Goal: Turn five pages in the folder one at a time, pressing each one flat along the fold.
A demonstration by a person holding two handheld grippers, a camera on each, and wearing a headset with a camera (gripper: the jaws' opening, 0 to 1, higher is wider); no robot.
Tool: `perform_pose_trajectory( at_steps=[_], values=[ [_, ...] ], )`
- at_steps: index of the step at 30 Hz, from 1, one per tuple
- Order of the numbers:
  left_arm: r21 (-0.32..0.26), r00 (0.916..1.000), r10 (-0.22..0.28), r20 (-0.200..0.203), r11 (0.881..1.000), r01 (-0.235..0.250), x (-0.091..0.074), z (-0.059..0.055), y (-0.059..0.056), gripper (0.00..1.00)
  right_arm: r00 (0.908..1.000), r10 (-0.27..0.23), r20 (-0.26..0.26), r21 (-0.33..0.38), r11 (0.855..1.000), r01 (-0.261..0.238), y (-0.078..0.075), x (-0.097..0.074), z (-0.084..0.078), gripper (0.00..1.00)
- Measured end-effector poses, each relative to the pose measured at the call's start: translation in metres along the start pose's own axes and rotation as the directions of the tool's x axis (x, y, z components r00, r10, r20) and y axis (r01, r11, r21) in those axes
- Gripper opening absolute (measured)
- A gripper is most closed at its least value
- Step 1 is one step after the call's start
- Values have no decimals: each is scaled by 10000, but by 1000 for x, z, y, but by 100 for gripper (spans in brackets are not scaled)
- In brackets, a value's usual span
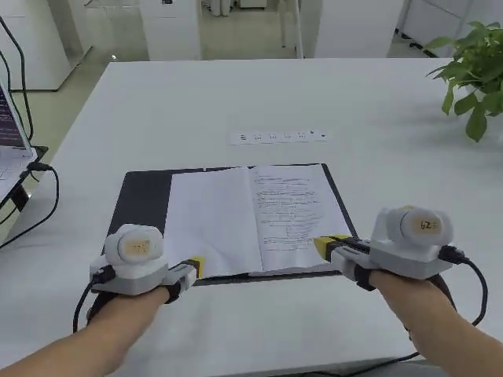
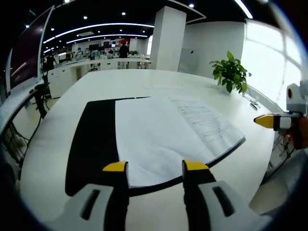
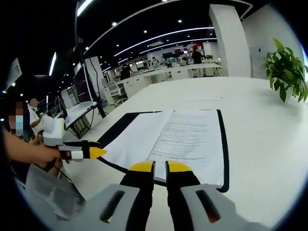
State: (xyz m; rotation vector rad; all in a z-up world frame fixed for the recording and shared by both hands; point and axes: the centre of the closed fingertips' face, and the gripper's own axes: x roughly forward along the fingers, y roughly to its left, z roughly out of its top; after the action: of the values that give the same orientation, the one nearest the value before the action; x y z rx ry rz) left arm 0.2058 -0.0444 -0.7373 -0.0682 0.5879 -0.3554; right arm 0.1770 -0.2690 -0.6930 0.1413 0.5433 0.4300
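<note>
Head view: folder [image 1: 143, 206] open and flat on the white table [image 1: 236, 94], mid-picture, with black cover bare at 9 o'clock of the sheets. Blank page [image 1: 208, 220] on the 9 o'clock side of the fold, printed page [image 1: 291, 212] on the 3 o'clock side. Both lying down, fold running 12 to 6.

Left gripper [image 1: 196, 267] at 7 o'clock of the folder, held in a hand, yellow tips at the near edge by the blank page's near corner. Touching or not, cannot tell. In the left gripper view, left gripper [image 2: 155, 166] with jaws wide and nothing between them, blank page [image 2: 154, 139] straight ahead at 12 o'clock.

Right gripper [image 1: 326, 245] at 5 o'clock of the folder, tips over the printed page's near outer corner, contact unclear. In the right gripper view, right gripper [image 3: 160, 167] with jaws drawn almost together, only a thin slit left, gripping nothing. Printed page [image 3: 192, 137] just ahead at 12 o'clock.

Right gripper [image 2: 265, 121] at 3 o'clock in the left gripper view, left gripper [image 3: 96, 153] at 9 o'clock in the right gripper view, the two well apart.

Beyond the folder at 12 o'clock, near it, a thin white strip [image 1: 279, 136] with small marks. Plant [image 1: 471, 71] at 2 o'clock by the table's far corner. Laptop [image 1: 6, 129] at the 9 o'clock edge, cable [image 1: 53, 192] trailing beside it.
</note>
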Motion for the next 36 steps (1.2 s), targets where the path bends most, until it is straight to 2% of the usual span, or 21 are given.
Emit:
perform_pose_trajectory(
  at_steps=[10,14,18,21,27,31,36],
  values=[
    [-22,9991,-76,413,10000,77,-35,14,-9,49,9990,-152,-427,140,9998,158,-18,-10,-13,33],
    [45,9984,-121,546,9999,118,-49,20,-14,51,9987,-204,-473,-36,9998,203,-23,-17,-13,38],
    [176,9974,-304,649,9994,293,-61,25,-21,57,9984,-230,-516,-153,9996,222,-28,-22,-13,43],
    [517,9974,-333,639,9982,300,-69,26,-23,61,9982,-224,-562,-237,9995,211,-31,-26,-14,50],
    [701,9970,-337,695,9971,288,-81,27,-27,69,9983,-212,-546,-313,9993,195,-34,-33,-14,63],
    [1009,9988,-222,443,9947,176,-87,24,-29,79,9987,-161,-479,-315,9994,146,-33,-36,-13,73],
    [1184,9990,-228,377,9928,181,-96,24,-34,89,9992,-102,-392,-507,9987,82,-31,-41,-11,83]
  ],
)
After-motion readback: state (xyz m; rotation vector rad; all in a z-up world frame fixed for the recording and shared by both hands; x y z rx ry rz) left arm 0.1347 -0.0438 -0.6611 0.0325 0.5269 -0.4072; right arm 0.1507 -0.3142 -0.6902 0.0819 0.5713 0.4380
